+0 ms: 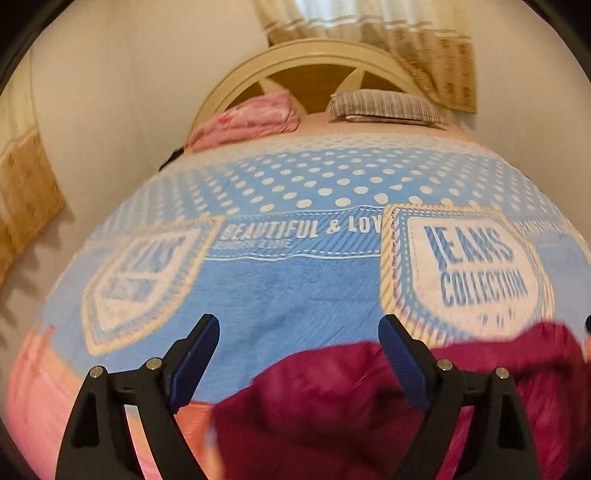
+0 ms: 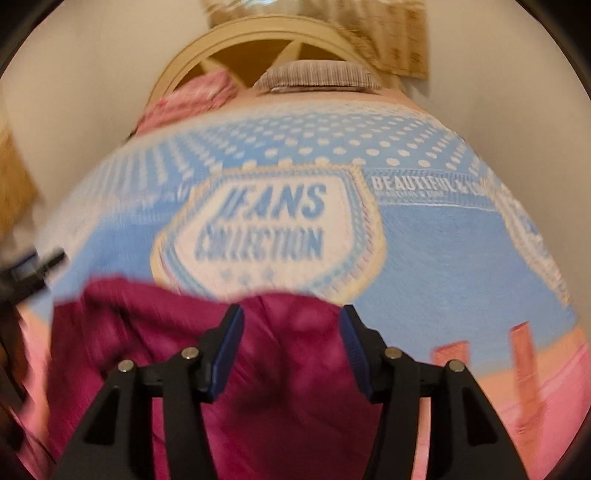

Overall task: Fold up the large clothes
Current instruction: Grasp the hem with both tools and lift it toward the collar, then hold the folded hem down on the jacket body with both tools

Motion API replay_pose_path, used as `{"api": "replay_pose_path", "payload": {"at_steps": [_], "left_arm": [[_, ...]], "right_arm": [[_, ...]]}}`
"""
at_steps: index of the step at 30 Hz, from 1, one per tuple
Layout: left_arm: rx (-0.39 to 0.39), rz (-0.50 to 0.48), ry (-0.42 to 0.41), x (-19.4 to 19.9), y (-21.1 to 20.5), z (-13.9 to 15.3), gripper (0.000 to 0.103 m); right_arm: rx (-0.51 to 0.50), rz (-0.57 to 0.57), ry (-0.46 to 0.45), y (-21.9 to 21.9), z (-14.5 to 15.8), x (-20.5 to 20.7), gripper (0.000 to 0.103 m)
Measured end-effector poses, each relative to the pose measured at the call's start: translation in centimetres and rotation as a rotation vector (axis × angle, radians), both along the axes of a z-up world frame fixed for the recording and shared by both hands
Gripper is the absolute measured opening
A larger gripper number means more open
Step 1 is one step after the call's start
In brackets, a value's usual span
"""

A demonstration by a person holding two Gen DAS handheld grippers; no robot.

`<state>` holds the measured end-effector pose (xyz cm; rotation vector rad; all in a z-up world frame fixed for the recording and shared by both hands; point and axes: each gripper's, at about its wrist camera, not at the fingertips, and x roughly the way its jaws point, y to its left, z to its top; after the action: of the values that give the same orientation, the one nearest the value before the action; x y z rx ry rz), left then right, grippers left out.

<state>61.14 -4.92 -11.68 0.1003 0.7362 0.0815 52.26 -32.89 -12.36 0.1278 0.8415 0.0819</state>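
Note:
A dark magenta garment [image 1: 332, 406] lies bunched on the near end of the bed, on a blue blanket [image 1: 288, 288] printed with "JEANS COLLECTION" badges. My left gripper [image 1: 299, 328] is open and empty, above the garment's left part. My right gripper [image 2: 291, 317] is open and empty, above the middle of the same garment [image 2: 280, 387]. The left gripper's tip [image 2: 33, 266] shows blurred at the left edge of the right wrist view.
A pink bedsheet [image 1: 40, 398] lies under the blanket. A folded pink quilt [image 1: 251, 122] and a striped pillow [image 1: 388, 105] lie at the cream headboard [image 1: 310, 55]. Cream walls flank the bed, with curtains [image 1: 406, 33] behind.

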Motion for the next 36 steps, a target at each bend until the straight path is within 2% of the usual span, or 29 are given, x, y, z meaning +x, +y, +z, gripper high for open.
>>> {"api": "replay_pose_path", "payload": {"at_steps": [2, 5, 7, 9, 11, 22, 36], "left_arm": [[0.013, -0.008, 0.014, 0.9, -1.5, -0.9, 0.088], [0.066, -0.060, 0.072, 1.1, -3.7, -3.4, 0.088], [0.105, -0.067, 0.094, 0.6, -4.3, -5.3, 0.088], [0.132, -0.091, 0.136, 0.1, -4.6, -7.6, 0.089], [0.125, -0.091, 0.137, -0.3, -4.3, -8.5, 0.089], [0.071, -0.075, 0.131, 0.3, -3.9, -9.8, 0.097], [0.092, -0.067, 0.113, 0.0, -4.0, -10.0, 0.098]], "right_arm": [[0.032, -0.001, 0.006, 1.7, -0.5, 1.8, 0.057], [0.014, 0.023, 0.045, 4.2, -2.4, 3.4, 0.057], [0.009, 0.054, 0.078, 5.4, -4.0, 3.5, 0.057], [-0.038, 0.072, 0.090, 6.1, -5.4, 3.0, 0.057], [-0.063, 0.083, 0.096, 6.4, -6.9, 2.4, 0.057], [-0.120, 0.074, 0.026, 6.6, -8.9, 1.7, 0.057], [-0.153, 0.068, 0.002, 7.1, -9.3, 1.5, 0.058]]}}
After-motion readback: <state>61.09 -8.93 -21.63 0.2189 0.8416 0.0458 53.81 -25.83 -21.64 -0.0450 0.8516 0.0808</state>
